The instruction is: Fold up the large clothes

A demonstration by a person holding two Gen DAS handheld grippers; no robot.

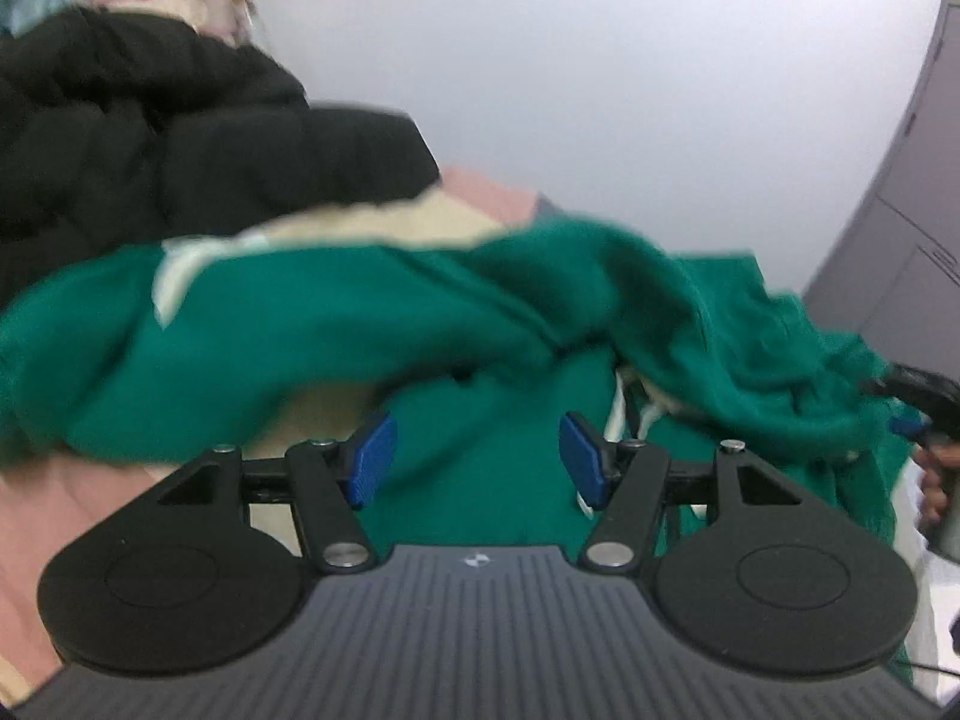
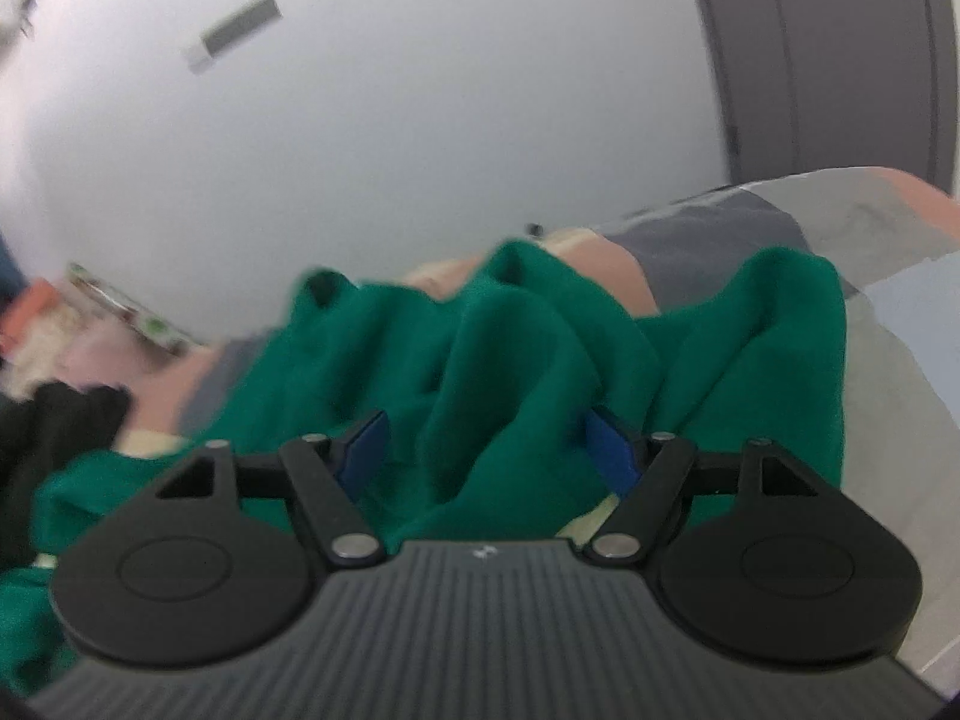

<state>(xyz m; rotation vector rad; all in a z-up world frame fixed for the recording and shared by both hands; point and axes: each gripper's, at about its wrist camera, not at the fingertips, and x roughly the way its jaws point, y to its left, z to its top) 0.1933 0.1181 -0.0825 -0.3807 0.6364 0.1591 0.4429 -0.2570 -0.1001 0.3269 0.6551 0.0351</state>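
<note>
- Green garment (image 1: 372,324) lies crumpled right ahead of both your jaws, spread over a bed with a pink and grey cover (image 2: 720,234).
- Your left gripper (image 1: 477,459) has its jaws spread; the blue pads (image 1: 375,456) stand apart over flat green cloth and pinch nothing.
- Just beyond the left jaws, a thick green roll crosses from one side to the other, with a pale lining showing under it.
- Off to the right of the left jaws, the other gripper (image 1: 918,402) and a hand (image 1: 936,480) sit at the garment's edge.
- Your right gripper (image 2: 489,450) also has its jaws spread; a green fold rises between the blue pads (image 2: 612,450), but blur hides whether it touches either one.
- Farther past the left jaws, to their left, a black puffy coat (image 1: 150,138) is heaped behind the green cloth.
- Farthest out are a white wall (image 2: 420,120) and a grey cabinet (image 2: 828,60).
</note>
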